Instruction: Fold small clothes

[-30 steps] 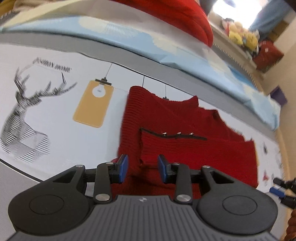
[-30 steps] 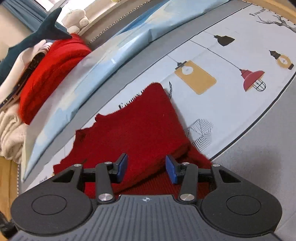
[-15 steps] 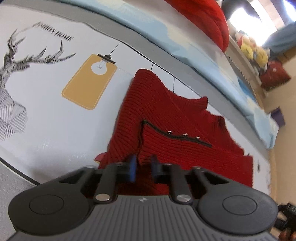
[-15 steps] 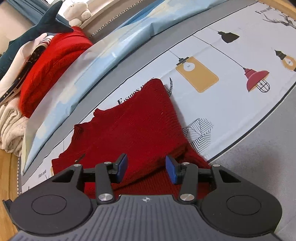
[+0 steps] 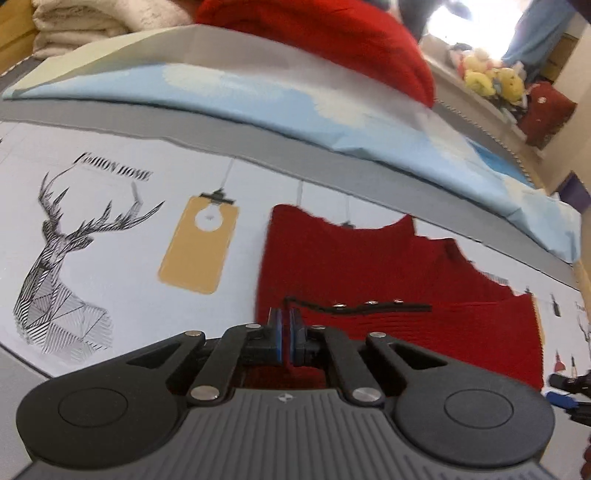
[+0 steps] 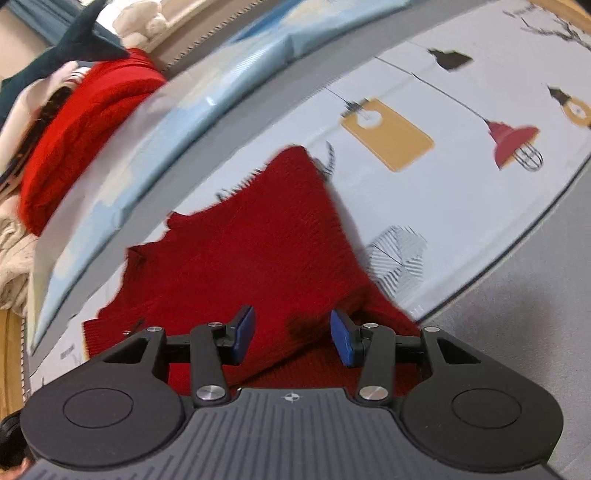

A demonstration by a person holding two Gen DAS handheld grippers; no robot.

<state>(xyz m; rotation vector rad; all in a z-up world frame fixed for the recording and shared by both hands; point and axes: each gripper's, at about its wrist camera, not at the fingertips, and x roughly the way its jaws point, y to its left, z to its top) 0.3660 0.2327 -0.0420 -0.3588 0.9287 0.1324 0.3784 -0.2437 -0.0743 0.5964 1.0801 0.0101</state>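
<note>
A small red knit garment [image 5: 369, 273] lies partly folded on a white printed sheet [image 5: 110, 240]; a black strip with metal snaps [image 5: 369, 305] runs across it. My left gripper [image 5: 285, 325] is shut on the garment's near left edge, by the end of that strip. In the right wrist view the same red garment [image 6: 258, 251] lies under my right gripper [image 6: 291, 332], which is open just above the near folded edge and holds nothing.
A light blue folded sheet [image 5: 295, 99] lies along the back with a pile of red knitwear [image 5: 332, 33] and cream towels [image 5: 92, 22] behind it. Plush toys [image 5: 487, 77] sit at the far right. A grey border [image 6: 517, 314] edges the printed sheet at the right.
My left gripper has closed from open onto the garment's near left edge and lifted back a little. My right gripper has stayed open over the garment's other side.
</note>
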